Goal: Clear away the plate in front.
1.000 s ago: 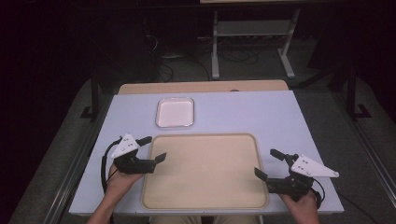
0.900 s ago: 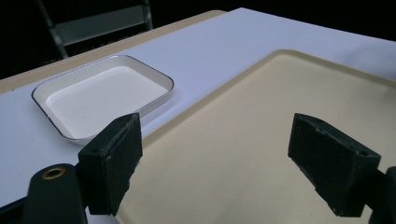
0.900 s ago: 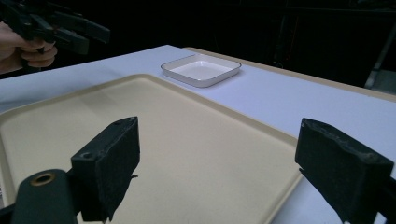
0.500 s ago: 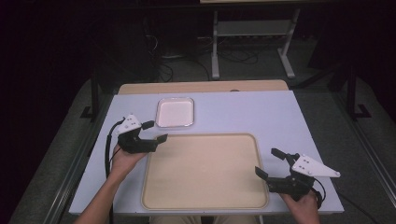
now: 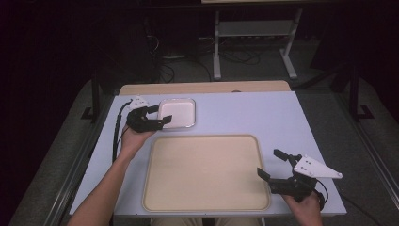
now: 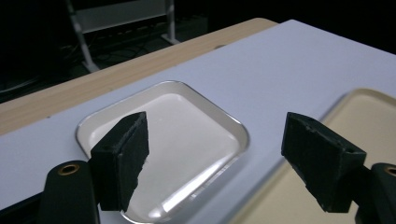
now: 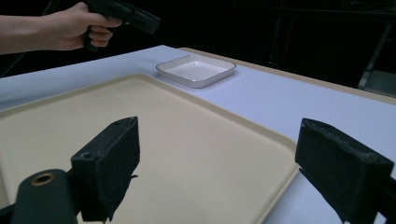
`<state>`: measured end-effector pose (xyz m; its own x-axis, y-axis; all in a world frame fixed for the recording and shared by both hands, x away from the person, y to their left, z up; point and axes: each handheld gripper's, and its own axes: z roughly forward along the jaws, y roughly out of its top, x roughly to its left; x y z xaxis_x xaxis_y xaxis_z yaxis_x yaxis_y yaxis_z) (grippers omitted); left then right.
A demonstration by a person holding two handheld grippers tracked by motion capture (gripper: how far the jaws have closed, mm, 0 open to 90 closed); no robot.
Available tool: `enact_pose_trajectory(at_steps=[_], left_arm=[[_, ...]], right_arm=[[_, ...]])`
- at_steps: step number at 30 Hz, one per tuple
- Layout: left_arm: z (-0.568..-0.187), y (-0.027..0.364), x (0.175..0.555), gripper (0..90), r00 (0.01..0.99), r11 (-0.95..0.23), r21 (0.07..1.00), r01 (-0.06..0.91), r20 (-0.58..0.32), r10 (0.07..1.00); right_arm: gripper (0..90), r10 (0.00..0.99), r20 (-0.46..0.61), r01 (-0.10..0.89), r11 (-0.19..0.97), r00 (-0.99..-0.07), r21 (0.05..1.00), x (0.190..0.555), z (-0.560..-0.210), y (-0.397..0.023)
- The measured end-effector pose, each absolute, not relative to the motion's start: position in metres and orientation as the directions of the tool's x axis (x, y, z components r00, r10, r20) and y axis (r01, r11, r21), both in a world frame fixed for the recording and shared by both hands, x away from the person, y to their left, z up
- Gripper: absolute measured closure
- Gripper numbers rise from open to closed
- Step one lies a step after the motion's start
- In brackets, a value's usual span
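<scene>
Both jaws wide, empty; left gripper point(image 5: 159, 117) closing over steel tray point(image 5: 181, 109).

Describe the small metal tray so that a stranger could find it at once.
Start at the pale blue table and find the big beige tray on its near half. Just beyond that tray's far left corner lies the small metal tray. It is shiny, silver-rimmed and much smaller than its beige neighbour.

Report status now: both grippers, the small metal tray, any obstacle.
Left gripper open at small metal tray, jaws closing slightly, nothing gripped. Right gripper open, over big beige tray edge. No obstacle.
</scene>
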<state>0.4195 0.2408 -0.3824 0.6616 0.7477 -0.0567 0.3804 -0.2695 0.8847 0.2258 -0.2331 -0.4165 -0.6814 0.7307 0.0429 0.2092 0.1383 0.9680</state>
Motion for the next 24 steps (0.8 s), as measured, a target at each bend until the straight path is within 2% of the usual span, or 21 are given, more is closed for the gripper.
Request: enact_pose_trajectory(at_steps=[13,14,21,22,24], left_arm=[[-0.391,0.253,0.465,29.6,0.537,-0.192,0.834,0.517,-0.141,0.832],[-0.395,0.253,0.470,29.7,0.517,-0.189,0.814,0.549,-0.153,0.843],[-0.406,0.250,0.480,34.1,0.468,-0.211,0.746,0.632,-0.150,0.871],[-0.406,0.250,0.481,37.5,0.469,-0.214,0.746,0.631,-0.147,0.871],[-0.407,0.248,0.483,37.4,0.462,-0.229,0.738,0.635,-0.125,0.878]], right_arm=[[13.1,0.725,0.038,0.214,0.152,-0.688,0.965,0.227,-0.417,-0.230],[13.1,0.725,0.042,0.216,0.149,-0.687,0.965,0.227,-0.417,-0.231],[13.1,0.722,0.043,0.219,0.152,-0.690,0.964,0.228,-0.417,-0.230],[13.1,0.722,0.040,0.216,0.154,-0.691,0.964,0.227,-0.417,-0.230],[13.1,0.723,0.038,0.215,0.154,-0.690,0.964,0.227,-0.417,-0.230]])
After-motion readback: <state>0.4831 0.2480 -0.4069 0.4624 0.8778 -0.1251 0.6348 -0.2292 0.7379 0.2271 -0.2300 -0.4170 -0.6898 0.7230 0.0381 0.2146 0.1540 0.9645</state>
